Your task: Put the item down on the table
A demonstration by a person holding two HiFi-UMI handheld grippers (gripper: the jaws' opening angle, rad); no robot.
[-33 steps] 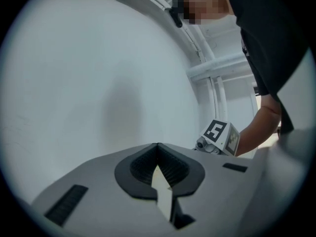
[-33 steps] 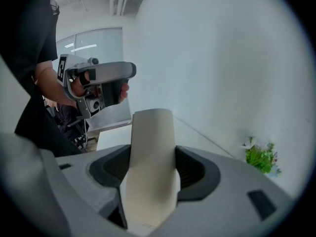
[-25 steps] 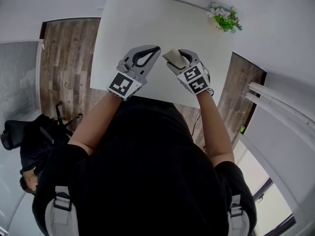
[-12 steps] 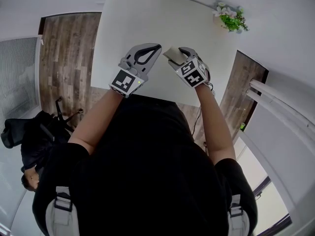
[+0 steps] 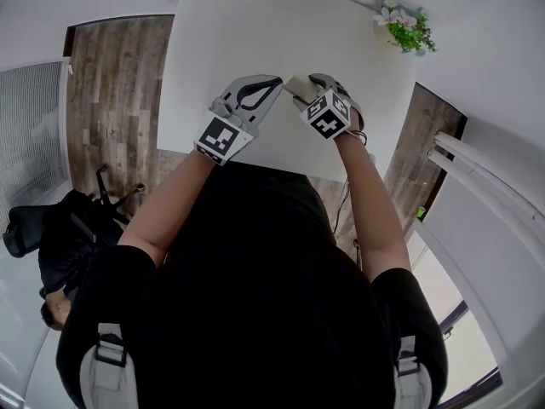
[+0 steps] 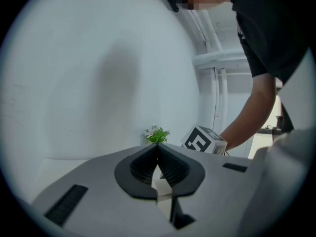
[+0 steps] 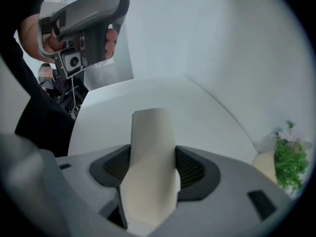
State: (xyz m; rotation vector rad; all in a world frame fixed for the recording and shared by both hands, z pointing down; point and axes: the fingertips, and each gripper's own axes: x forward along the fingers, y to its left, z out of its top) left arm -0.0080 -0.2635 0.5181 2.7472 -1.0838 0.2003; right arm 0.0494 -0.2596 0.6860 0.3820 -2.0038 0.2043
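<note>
The item is a cream, wedge-shaped block [image 7: 150, 162]; in the head view it shows as a pale piece [image 5: 295, 85] at the tip of my right gripper [image 5: 303, 89]. The right gripper [image 7: 152, 168] is shut on it, with the dark pads pressing on both sides, and holds it above the white table [image 5: 255, 32]. My left gripper [image 5: 271, 82] hovers just left of the item, its fingertips closed together with nothing between them [image 6: 158, 149]. The right gripper's marker cube [image 6: 205, 141] shows beyond the left jaws.
A small potted plant [image 5: 407, 32] stands at the table's far right corner, also seen as the plant [image 6: 157, 135] and the plant [image 7: 289, 162]. Wood floor lies to the left and right of the table. A dark office chair [image 5: 51, 237] is at lower left.
The right gripper has shifted a little left and away, rolling so its marker cube faces differently, and the item now sits closer to the left gripper's tips. The left gripper barely moved.
</note>
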